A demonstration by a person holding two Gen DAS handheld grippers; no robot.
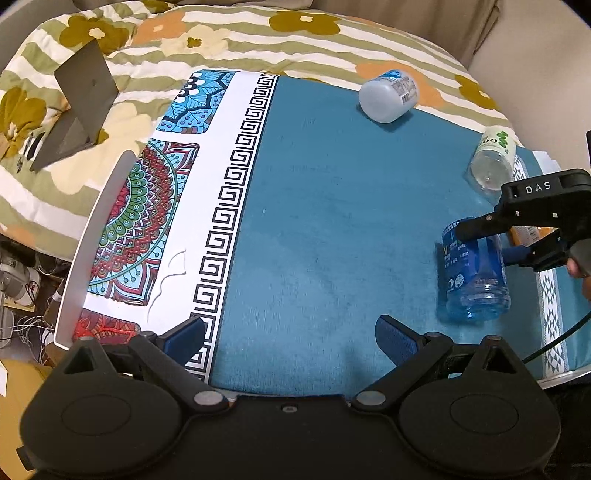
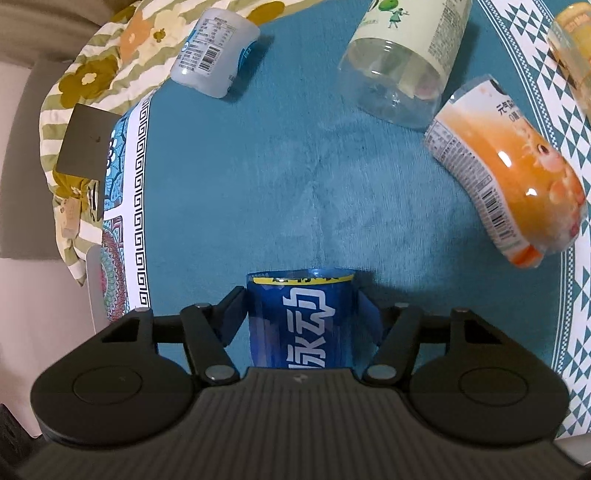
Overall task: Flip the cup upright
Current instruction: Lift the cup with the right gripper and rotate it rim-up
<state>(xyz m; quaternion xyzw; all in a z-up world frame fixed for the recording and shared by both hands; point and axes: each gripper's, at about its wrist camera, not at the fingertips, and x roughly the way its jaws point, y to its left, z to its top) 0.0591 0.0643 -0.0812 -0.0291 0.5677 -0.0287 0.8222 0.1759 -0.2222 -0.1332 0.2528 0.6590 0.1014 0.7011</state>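
Note:
A blue plastic cup (image 1: pixel 474 273) with a blue label lies on its side on the teal mat (image 1: pixel 332 221) at the right. My right gripper (image 2: pixel 301 314) is shut on the blue cup (image 2: pixel 299 321), its pads against both sides of it. In the left wrist view the right gripper (image 1: pixel 480 236) reaches the cup from the right. My left gripper (image 1: pixel 290 338) is open and empty, low over the mat's near edge, left of the cup.
A white-blue cup (image 1: pixel 388 96), a clear green-label cup (image 1: pixel 493 162) and an orange cup (image 2: pixel 506 192) lie on their sides on the mat. A patterned border (image 1: pixel 229 206) runs along the left. A floral quilt (image 1: pixel 258 33) and a grey laptop (image 1: pixel 77 110) lie beyond.

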